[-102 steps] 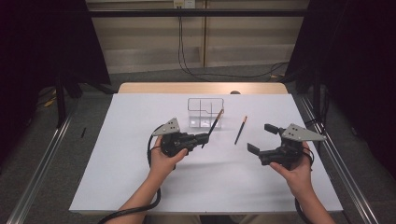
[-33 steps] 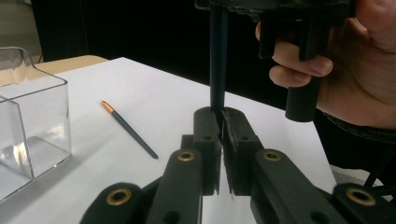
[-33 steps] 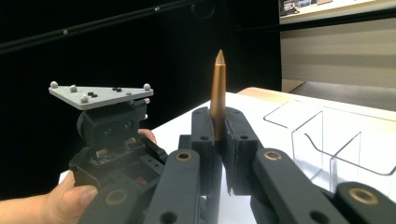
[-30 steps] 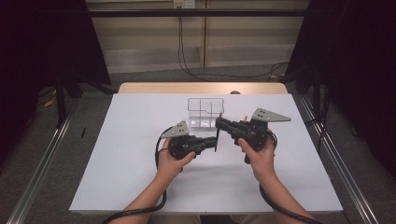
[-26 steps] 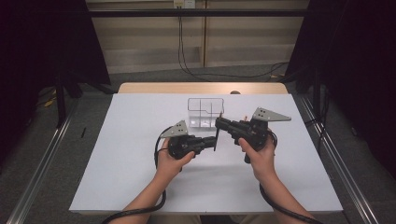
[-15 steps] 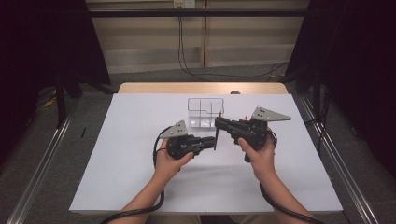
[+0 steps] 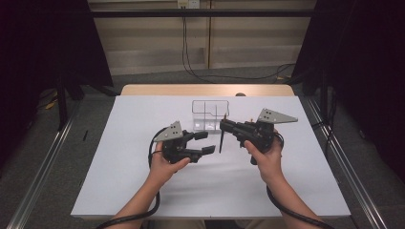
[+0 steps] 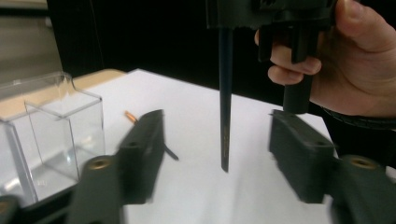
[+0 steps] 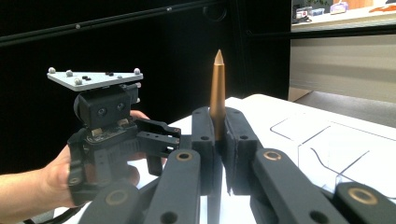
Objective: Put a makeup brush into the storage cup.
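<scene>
A dark pencil (image 7: pixel 221 138) with a copper-coloured end (image 9: pixel 217 88) stands nearly upright above the white table (image 7: pixel 119 181). My right gripper (image 7: pixel 223 125) is shut on its upper part; in the right gripper view the jaws (image 9: pixel 218 135) pinch the shaft. My left gripper (image 7: pixel 207 143) sits just left of it, and its jaws have just been opening. In the left gripper view the pencil (image 8: pixel 225 116) hangs between the spread jaws, touching neither pad, with my left gripper (image 8: pixel 219 158) open.
A clear plastic box (image 7: pixel 210 112) with compartments stands just behind both grippers, near the table's far edge. A second pencil (image 8: pixel 130 116) lies on the table beside the box, partly behind my left jaw. Dark floor and rails flank the table.
My left gripper's jaws have parted and let go of the pencil, which now stays upright in the right gripper alone. Both hands have kept nearly the same place.
</scene>
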`<state>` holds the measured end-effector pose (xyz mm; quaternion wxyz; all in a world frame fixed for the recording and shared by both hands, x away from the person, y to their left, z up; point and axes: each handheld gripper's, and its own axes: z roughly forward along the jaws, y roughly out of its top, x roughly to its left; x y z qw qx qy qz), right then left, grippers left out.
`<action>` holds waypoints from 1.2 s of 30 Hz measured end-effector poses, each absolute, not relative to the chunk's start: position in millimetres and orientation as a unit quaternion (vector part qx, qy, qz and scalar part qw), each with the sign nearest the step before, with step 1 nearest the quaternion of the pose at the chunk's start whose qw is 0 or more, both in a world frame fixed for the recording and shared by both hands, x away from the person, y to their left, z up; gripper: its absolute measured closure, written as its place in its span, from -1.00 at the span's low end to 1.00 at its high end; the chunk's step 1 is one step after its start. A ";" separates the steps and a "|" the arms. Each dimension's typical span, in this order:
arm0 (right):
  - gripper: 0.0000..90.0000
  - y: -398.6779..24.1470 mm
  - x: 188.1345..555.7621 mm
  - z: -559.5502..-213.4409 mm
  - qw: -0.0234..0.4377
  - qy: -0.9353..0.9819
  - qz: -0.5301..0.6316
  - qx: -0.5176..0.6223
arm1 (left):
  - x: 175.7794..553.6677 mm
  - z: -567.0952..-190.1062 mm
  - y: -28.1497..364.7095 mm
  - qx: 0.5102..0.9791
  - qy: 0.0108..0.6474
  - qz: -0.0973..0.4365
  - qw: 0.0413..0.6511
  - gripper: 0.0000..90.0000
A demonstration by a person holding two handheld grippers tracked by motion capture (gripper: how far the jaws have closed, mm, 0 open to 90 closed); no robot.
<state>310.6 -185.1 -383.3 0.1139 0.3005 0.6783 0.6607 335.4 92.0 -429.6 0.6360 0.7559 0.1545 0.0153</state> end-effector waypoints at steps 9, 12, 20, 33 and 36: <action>0.86 -186.1 310.9 -383.6 0.118 0.680 0.661 0.296 | 333.8 -422.8 103.4 0.795 0.148 0.018 0.588 -0.84; 0.86 -186.2 310.7 -382.9 0.118 0.680 0.660 0.295 | 333.4 -422.8 108.7 0.788 0.152 0.011 0.597 -0.89; 0.86 -186.7 311.2 -383.9 0.120 0.682 0.659 0.295 | 333.1 -419.6 132.1 0.773 0.133 0.014 0.621 -1.00; 0.86 -190.3 312.3 -384.0 0.124 0.683 0.656 0.297 | 325.7 -414.7 170.1 0.769 0.136 0.037 0.624 -1.00; 0.86 -191.1 312.6 -383.2 0.127 0.683 0.655 0.296 | 325.0 -414.3 176.1 0.768 0.139 0.041 0.624 -1.00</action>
